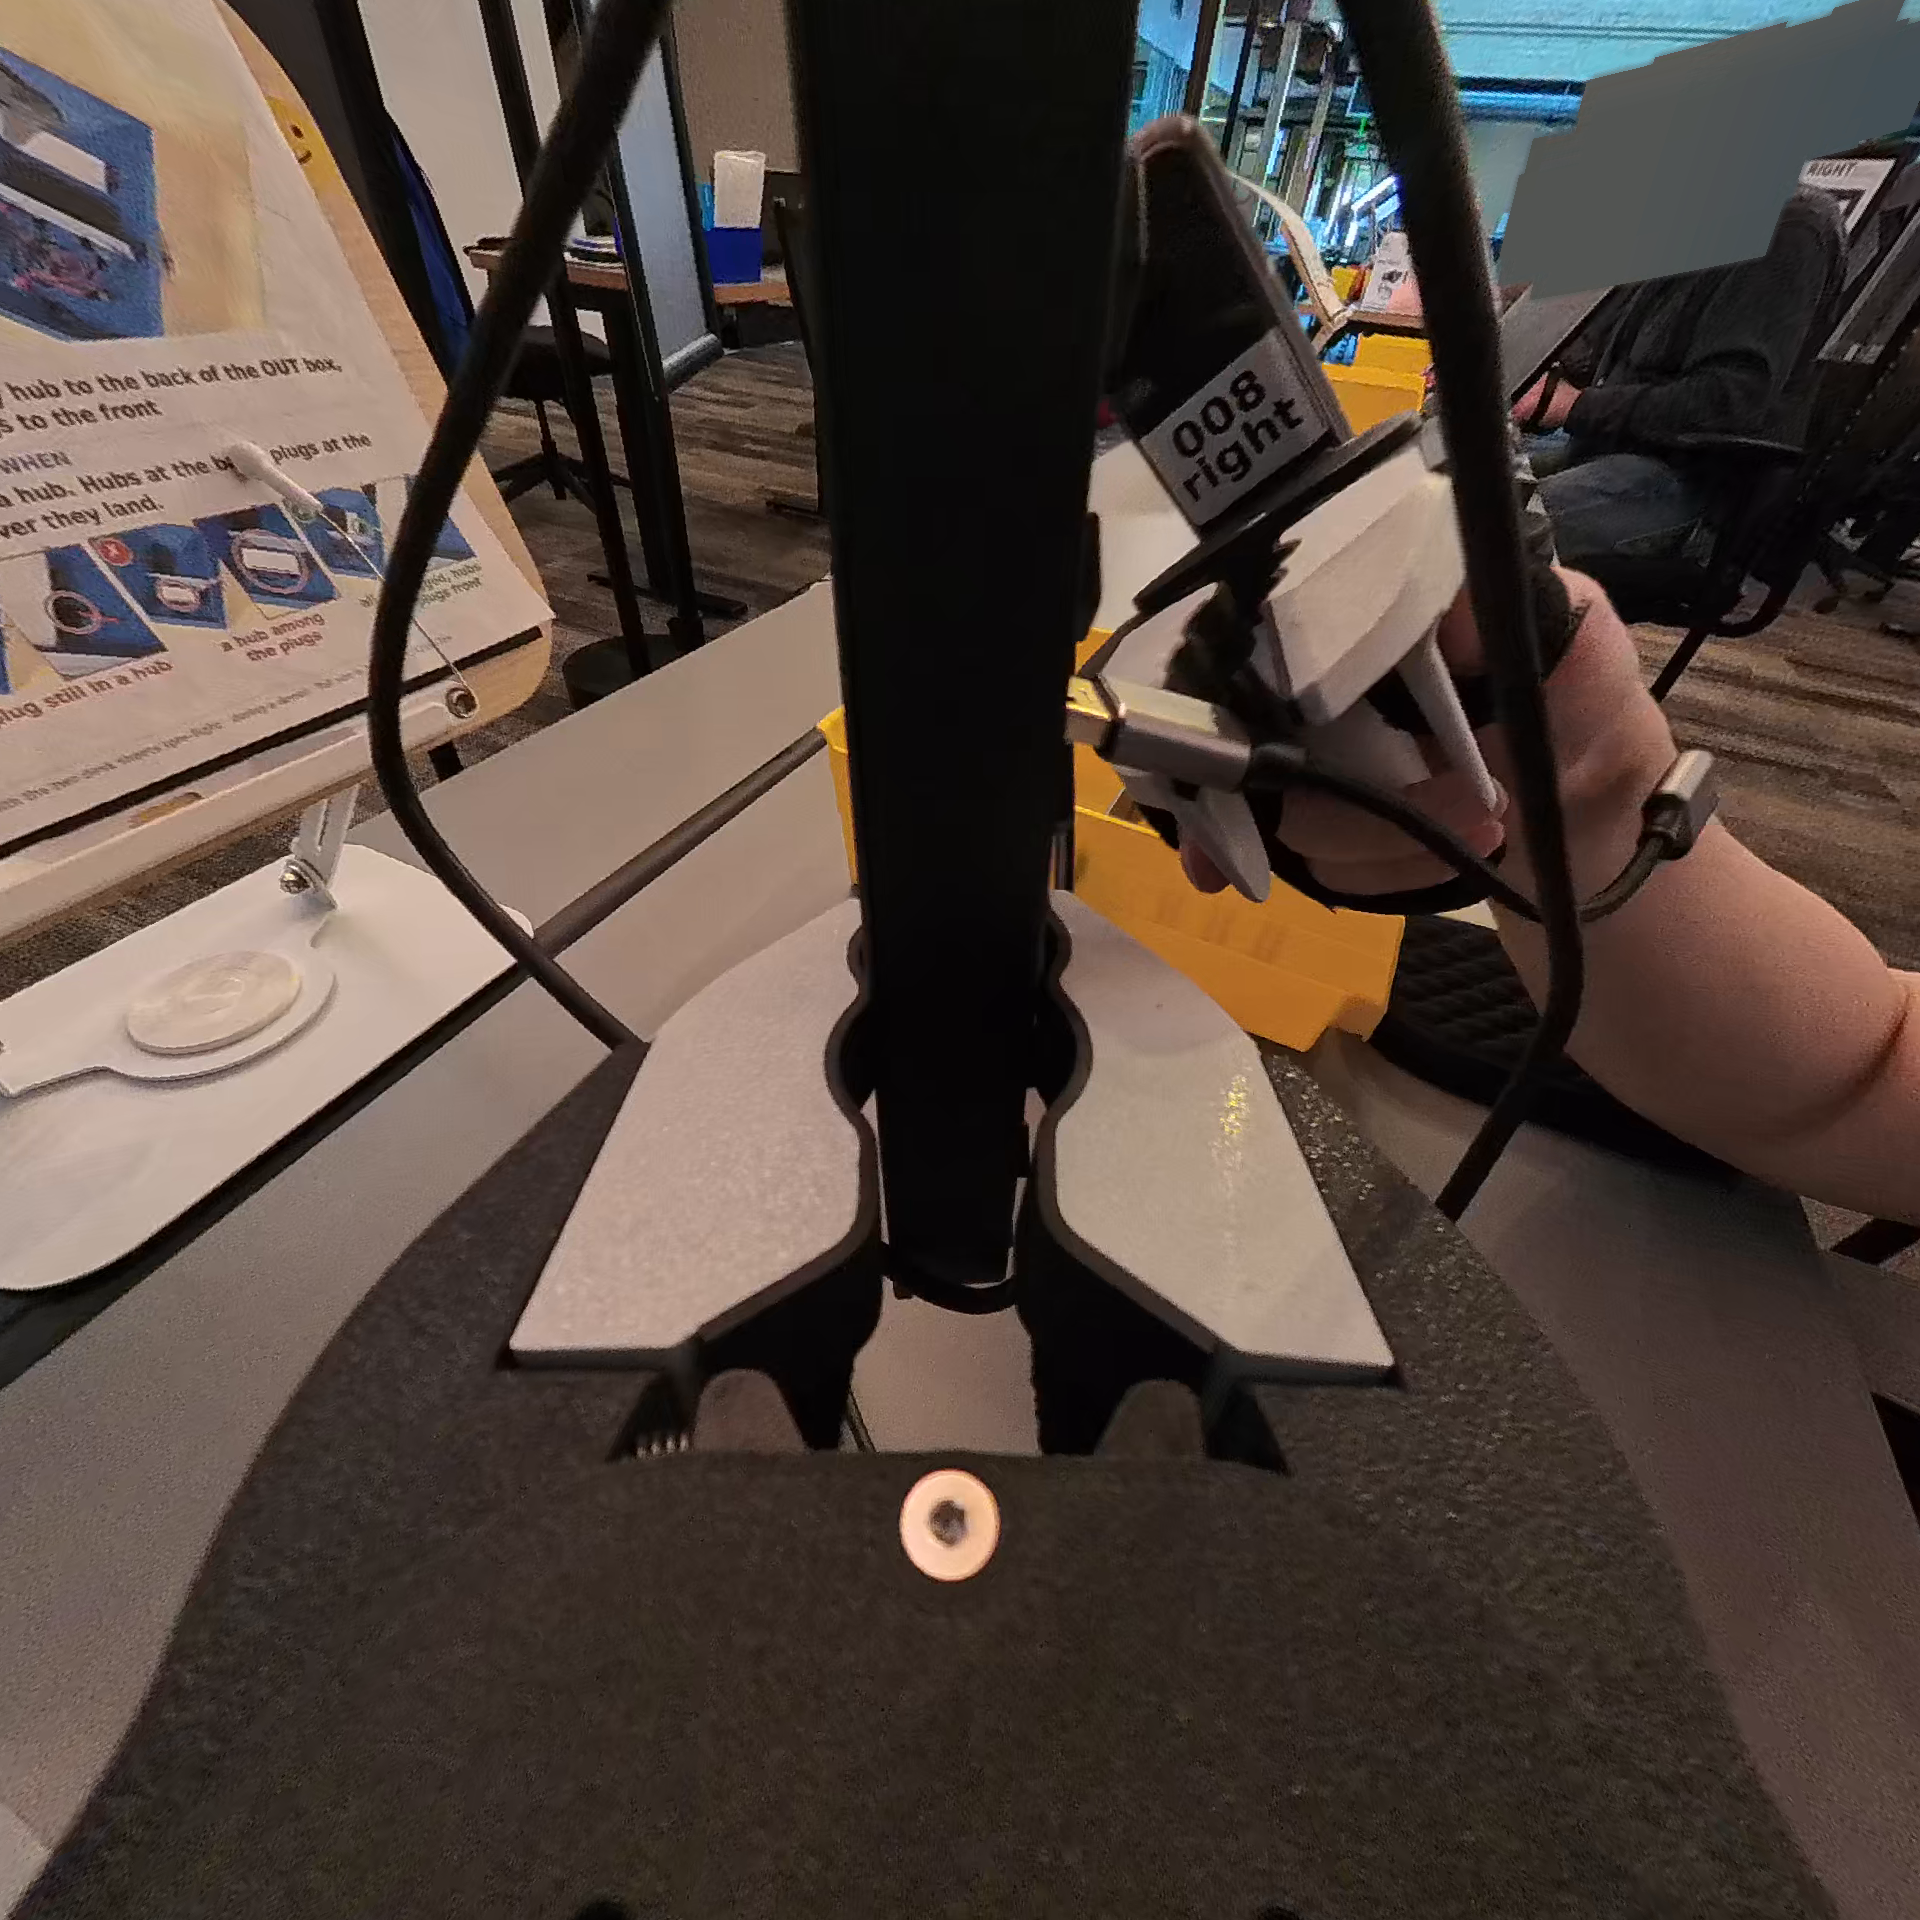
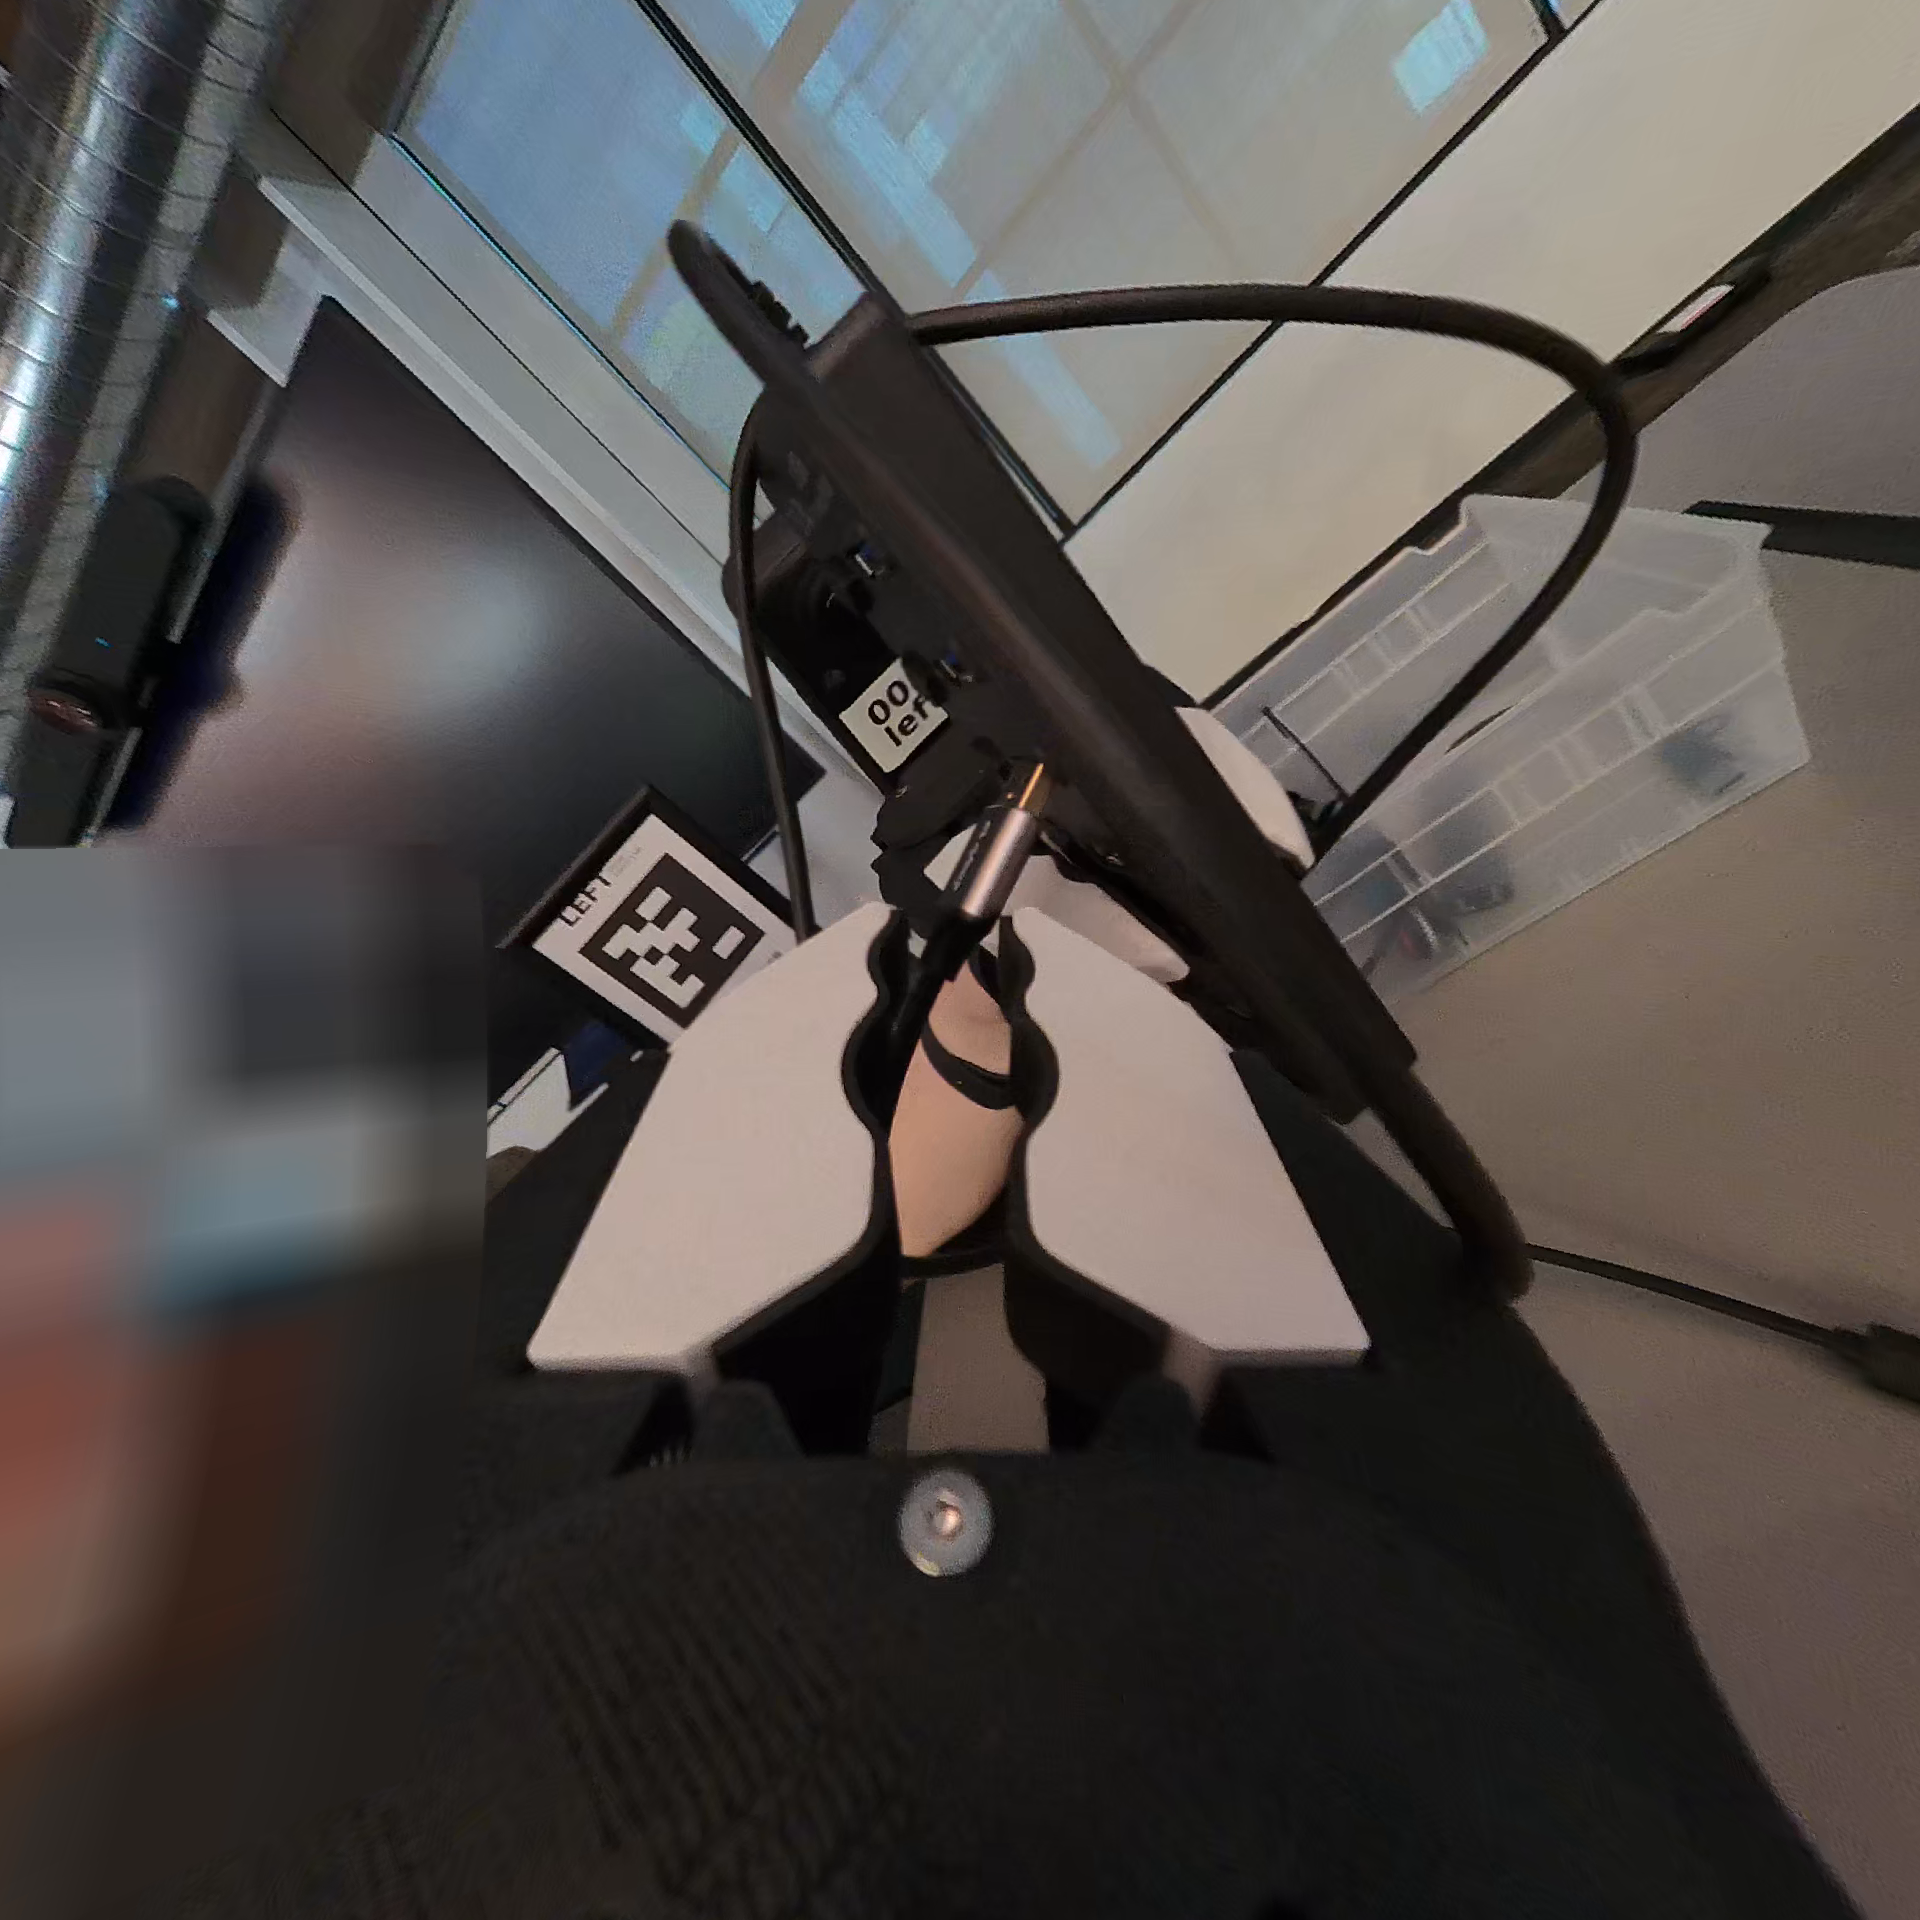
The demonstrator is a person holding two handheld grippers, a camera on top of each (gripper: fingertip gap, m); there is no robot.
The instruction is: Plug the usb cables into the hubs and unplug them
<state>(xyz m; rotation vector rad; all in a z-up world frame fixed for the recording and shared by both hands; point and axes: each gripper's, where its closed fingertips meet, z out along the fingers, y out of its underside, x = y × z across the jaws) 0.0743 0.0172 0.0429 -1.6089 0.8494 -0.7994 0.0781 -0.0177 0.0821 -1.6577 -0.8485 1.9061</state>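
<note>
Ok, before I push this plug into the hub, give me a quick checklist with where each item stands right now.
1. Hub gripped by the left gripper: ok, the fingers close on its lower end.
2. USB plug gripped by the right gripper: ok, held behind the metal shell, tip pointing out.
3. Plug tip near the hub: ok, the tip sits close beside the hub's edge in the left wrist view.
4. Plug lined up with a port: cannot tell, no port opening is visible.
5. Plug already seated: not ok, the metal tip is fully exposed.
6. Black cables clear of the path: cannot tell, they loop around the hub.
</note>
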